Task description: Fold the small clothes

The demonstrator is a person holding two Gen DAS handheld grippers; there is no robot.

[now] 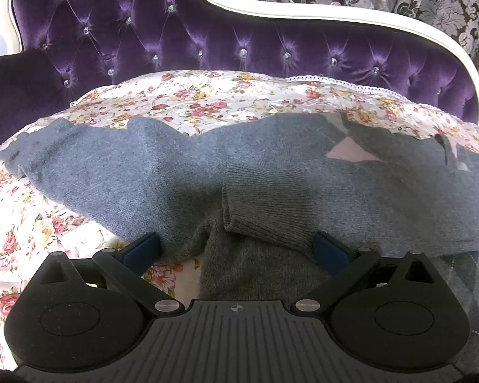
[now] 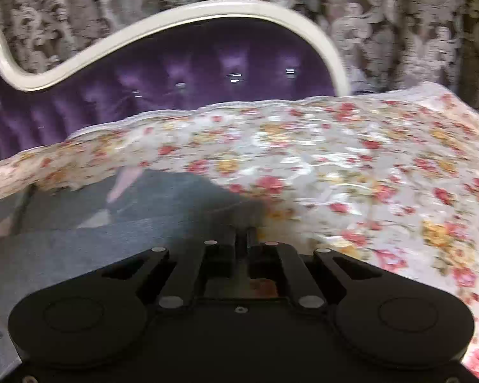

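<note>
The grey sweater (image 1: 163, 172) lay crosswise ahead of the left gripper (image 1: 236, 249), its ribbed cuff (image 1: 265, 210) between the wide-spread, empty fingers (image 1: 143, 249) — the nearer side. The right gripper (image 2: 241, 239), fingers closed on nothing visible, sat at the sweater's edge.

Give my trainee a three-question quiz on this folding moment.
1. True or false: the left hand-held gripper has its jaws wide apart.
2. What lies under the grey sweater? A) bare wood B) floral bedspread C) towel
3. Fill in: the right hand-held gripper has jaws nearly ___.

Key: 1 true, with sweater fabric lying between its fingers; 2 B; 3 closed, with nothing visibly held, though the view is blurred.
</note>
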